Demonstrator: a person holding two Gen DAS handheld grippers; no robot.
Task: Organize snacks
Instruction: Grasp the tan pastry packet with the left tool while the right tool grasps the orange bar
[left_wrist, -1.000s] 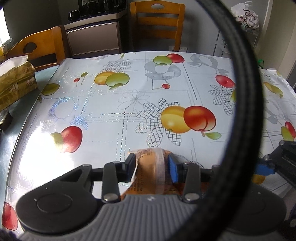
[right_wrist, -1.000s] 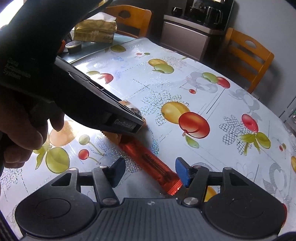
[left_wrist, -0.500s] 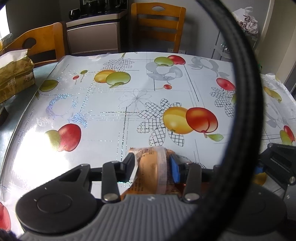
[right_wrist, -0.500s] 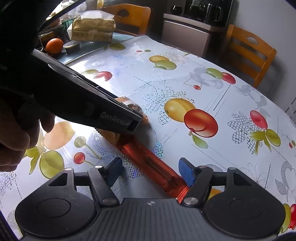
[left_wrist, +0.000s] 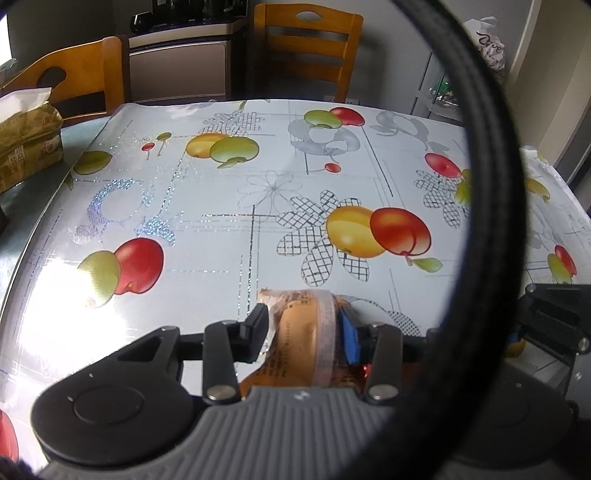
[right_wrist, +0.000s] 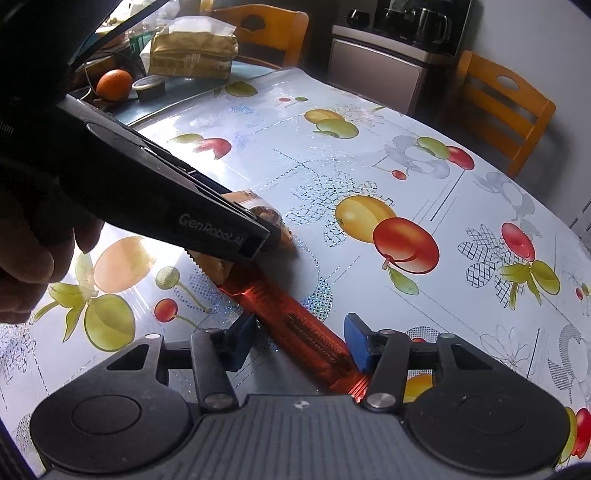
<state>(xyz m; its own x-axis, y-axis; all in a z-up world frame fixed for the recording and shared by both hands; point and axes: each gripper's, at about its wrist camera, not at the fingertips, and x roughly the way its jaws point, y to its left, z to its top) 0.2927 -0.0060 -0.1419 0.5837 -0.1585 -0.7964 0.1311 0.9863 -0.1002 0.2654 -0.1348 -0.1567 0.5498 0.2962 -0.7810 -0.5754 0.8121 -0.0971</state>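
My left gripper (left_wrist: 301, 328) is shut on an orange-brown snack packet (left_wrist: 295, 347) that rests on the fruit-print tablecloth (left_wrist: 221, 229). From the right wrist view the left gripper (right_wrist: 271, 236) reaches in from the left, the packet (right_wrist: 264, 214) showing at its tip. A long red snack packet (right_wrist: 288, 310) lies slantwise on the cloth, its far end under the left gripper. My right gripper (right_wrist: 299, 336) straddles its near end with the jaws closing; the blue right pad (right_wrist: 356, 341) is at the packet's edge, while the left pad stands just off it.
A black cable loop (left_wrist: 491, 184) crosses the left wrist view. A tissue pack (right_wrist: 192, 51), an orange (right_wrist: 113, 84) and a small tin (right_wrist: 149, 86) sit at the table's far left. Wooden chairs (left_wrist: 306, 48) and a cabinet (right_wrist: 376, 70) stand behind. A person's hand (right_wrist: 26, 258) holds the left gripper.
The right gripper's jaws widened a little, then narrowed around the red packet. The left gripper tilted slightly and kept its hold on the orange-brown packet.
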